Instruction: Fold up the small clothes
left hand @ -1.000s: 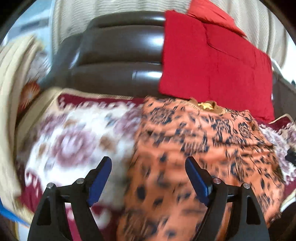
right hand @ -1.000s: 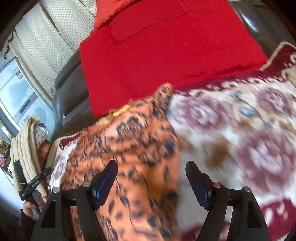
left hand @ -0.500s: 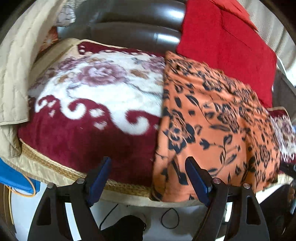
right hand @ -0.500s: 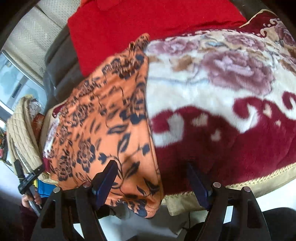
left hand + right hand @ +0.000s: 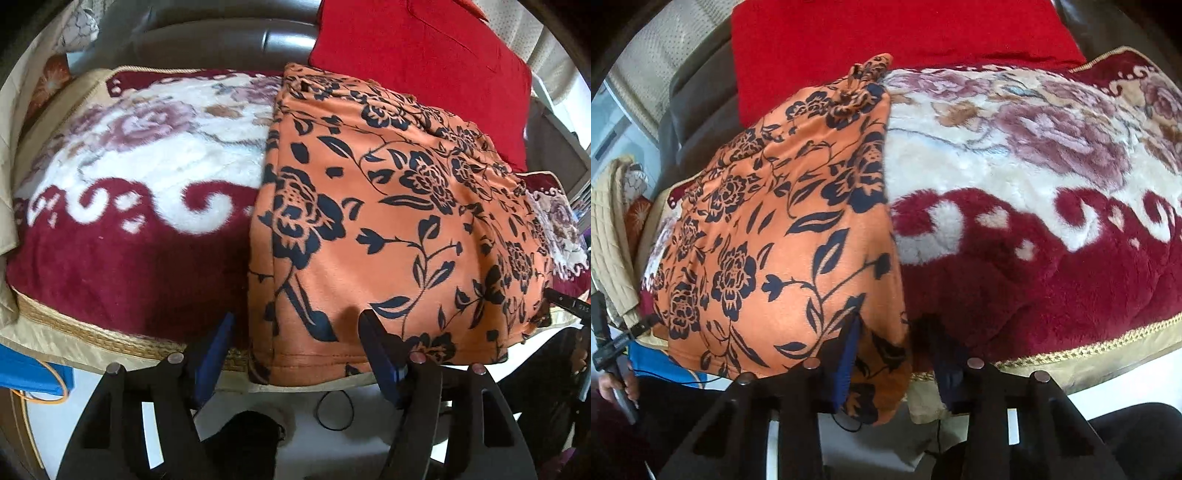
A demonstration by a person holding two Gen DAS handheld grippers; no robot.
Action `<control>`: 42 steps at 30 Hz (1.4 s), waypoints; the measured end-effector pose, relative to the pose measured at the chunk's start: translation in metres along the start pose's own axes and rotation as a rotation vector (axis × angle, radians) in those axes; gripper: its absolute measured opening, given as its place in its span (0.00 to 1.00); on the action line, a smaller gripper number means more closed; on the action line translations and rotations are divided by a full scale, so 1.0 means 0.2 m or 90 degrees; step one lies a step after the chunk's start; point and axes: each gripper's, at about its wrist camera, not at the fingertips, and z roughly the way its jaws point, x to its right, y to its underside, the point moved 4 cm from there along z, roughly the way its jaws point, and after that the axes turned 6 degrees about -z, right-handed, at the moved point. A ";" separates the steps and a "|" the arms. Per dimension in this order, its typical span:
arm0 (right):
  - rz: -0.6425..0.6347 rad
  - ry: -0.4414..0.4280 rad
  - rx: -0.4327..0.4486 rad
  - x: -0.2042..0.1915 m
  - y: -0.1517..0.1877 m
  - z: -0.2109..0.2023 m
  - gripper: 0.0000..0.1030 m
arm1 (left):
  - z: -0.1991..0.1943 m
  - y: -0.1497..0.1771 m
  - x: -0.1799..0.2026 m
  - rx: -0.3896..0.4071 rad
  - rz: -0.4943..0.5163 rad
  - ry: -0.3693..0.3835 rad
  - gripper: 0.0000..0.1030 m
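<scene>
A: Both grippers have dropped back toward the near hem since a second ago; the earlier views looked up the cushion at the sofa back, and now they sit low at the front edge.

B: Where is the garment (image 5: pixel 388 206)?

A: Spread flat on the blanket (image 5: pixel 122 229), collar toward the red cushion (image 5: pixel 424 55), hem hanging just over the front edge.

B: And the left gripper (image 5: pixel 295 350)?

A: Spread wide, holding nothing. Its right finger lies against the hem; its left finger is beside the garment's left edge, over the blanket.

B: The right gripper (image 5: pixel 897 354)?

A: Also parted, straddling the garment's right bottom corner. One finger lies on the cloth, the other is in shadow against the blanket. Nothing pinched that I can see.

B: How will it handle?

A: My guess: light, soft, fleecy knit, quite limp. It should sag between two holds and may drag on the plush blanket. I'd pinch the two bottom corners at the stitched hem, through every layer, so nothing slips free when lifted.
</scene>
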 end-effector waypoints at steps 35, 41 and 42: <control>0.101 -0.163 0.170 0.08 -1.40 -0.02 0.07 | -0.18 -1.41 0.08 0.126 -0.073 0.206 0.07; 0.178 -0.165 0.151 0.21 -1.64 0.31 0.07 | 0.17 -1.65 0.06 0.103 -0.099 0.161 0.07; 0.186 -0.165 0.148 0.23 -1.66 0.36 0.07 | 0.24 -1.68 0.05 0.098 -0.102 0.149 0.07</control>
